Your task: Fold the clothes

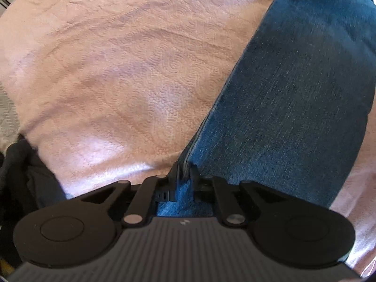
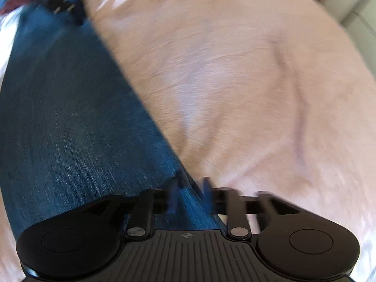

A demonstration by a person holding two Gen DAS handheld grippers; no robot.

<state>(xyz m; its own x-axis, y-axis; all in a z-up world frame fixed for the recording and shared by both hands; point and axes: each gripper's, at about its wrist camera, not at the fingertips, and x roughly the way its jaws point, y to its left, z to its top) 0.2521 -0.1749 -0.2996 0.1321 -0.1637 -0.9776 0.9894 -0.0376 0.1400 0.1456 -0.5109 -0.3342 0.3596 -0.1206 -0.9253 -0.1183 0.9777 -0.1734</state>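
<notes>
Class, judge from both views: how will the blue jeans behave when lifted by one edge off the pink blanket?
The blue jeans probably sag floppily; they lie flat, following the pink blanket. Their dense denim weave suggests some weight. Left gripper pinches layered edges, so layers may separate.

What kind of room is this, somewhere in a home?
Probably a bedroom: blue jeans lie stretched over a soft pink quilted blanket that looks like bedding, with a dark garment bunched at its edge.

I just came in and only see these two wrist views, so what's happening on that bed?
A person is folding blue jeans on a pink blanket, one hand-held gripper per hand. The left hand-held gripper is pinched shut on the denim's edge. The right hand-held gripper straddles the opposite edge; blur hides whether it is clamped.
</notes>
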